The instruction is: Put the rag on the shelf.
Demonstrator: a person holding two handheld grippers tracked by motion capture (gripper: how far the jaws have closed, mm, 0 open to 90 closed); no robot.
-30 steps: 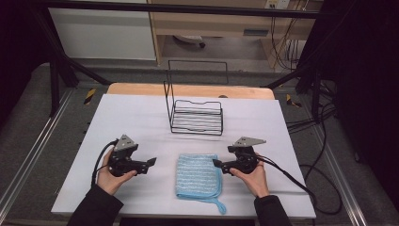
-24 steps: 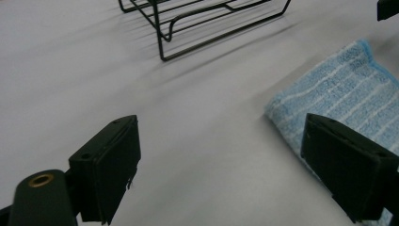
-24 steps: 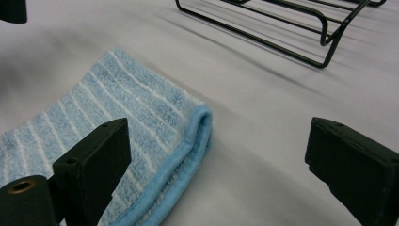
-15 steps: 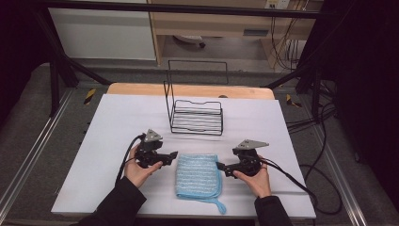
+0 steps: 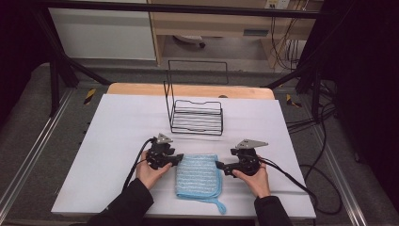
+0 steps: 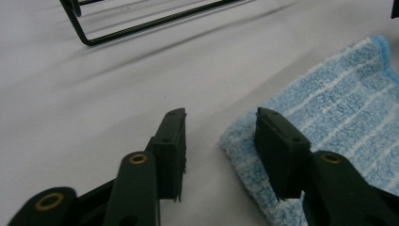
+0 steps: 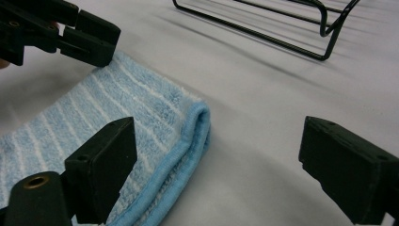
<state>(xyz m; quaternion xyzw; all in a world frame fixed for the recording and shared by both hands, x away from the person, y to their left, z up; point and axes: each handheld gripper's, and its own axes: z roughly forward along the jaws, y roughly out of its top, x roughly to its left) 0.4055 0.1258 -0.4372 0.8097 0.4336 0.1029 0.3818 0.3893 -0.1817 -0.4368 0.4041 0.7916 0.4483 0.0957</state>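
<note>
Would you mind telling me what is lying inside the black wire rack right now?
Nothing lies inside the black wire rack; the white table shows through its bars. The blue striped towel lies in front of it, apart.

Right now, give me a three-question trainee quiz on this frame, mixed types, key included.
1. True or false: both grippers are open.
2. The wire rack stands: A) beyond the blue towel B) on it C) nearer the person.
3. Fill in: the left gripper straddles the towel's ___.

Key: 1 true, the right gripper too. 2 A. 3 corner.
</note>
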